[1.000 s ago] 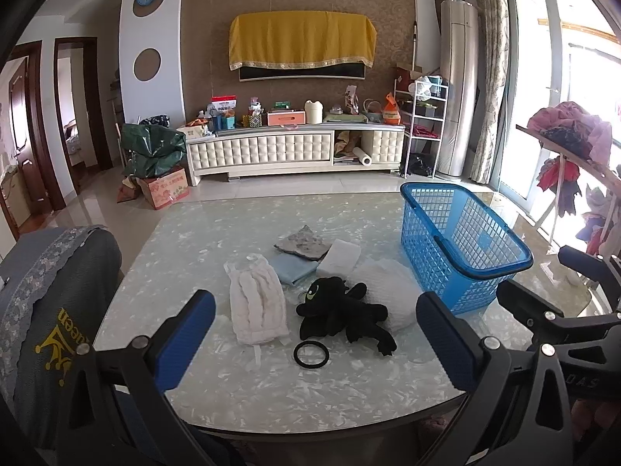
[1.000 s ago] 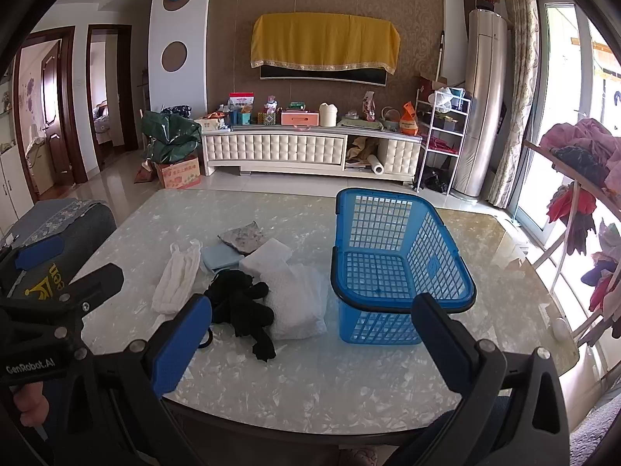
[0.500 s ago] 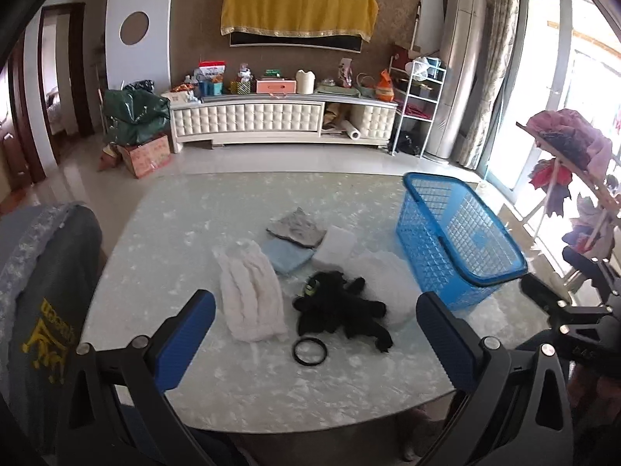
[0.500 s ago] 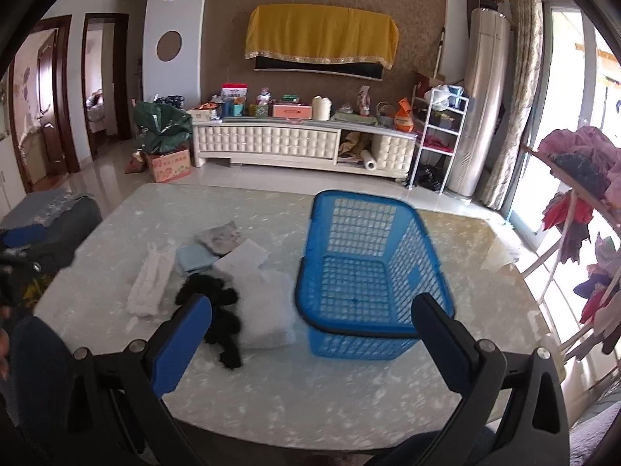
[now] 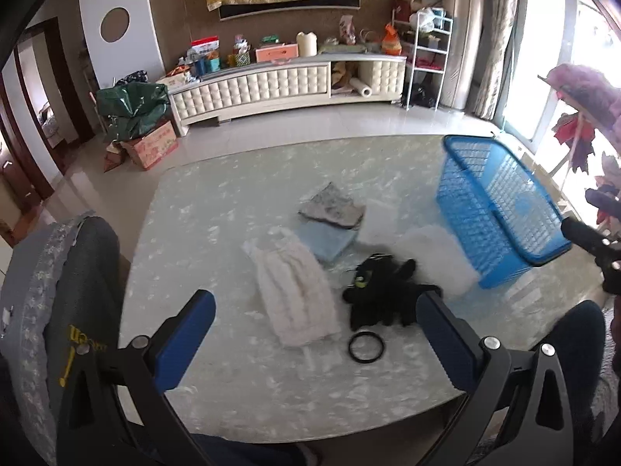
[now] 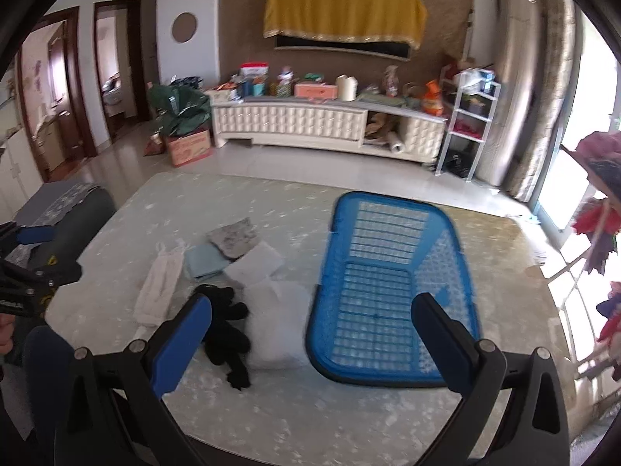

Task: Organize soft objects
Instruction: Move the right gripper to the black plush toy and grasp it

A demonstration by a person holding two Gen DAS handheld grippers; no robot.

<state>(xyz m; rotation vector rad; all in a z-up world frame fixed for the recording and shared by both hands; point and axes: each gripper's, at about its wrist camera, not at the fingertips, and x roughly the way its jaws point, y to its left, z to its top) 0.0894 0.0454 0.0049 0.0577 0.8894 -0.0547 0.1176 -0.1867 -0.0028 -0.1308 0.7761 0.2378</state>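
On the marble table (image 5: 217, 209) lie a white knitted garment (image 5: 297, 295), a black plush toy (image 5: 382, 291), a fluffy white cloth (image 5: 442, 258), a light blue folded cloth (image 5: 328, 240), a grey patterned cloth (image 5: 332, 209), a white folded cloth (image 5: 378, 217) and a black ring (image 5: 366, 347). A blue plastic basket (image 6: 392, 287) stands empty to their right. My left gripper (image 5: 316, 320) hangs open above the table's near side, over the garment and ring. My right gripper (image 6: 310, 322) is open above the basket's near left corner and the plush toy (image 6: 227, 322).
A dark chair back (image 5: 66, 310) with a patterned cover stands at the table's left edge. Beyond the table are a white TV cabinet (image 5: 287, 85), a green bag on a box (image 5: 134, 116), a shelf rack (image 6: 467, 124) and a clothes rack (image 6: 597, 209) at the right.
Both grippers have risen and tilted down over the table; the soft things and the basket now sit lower and nearer in both views. Nothing on the table has moved.
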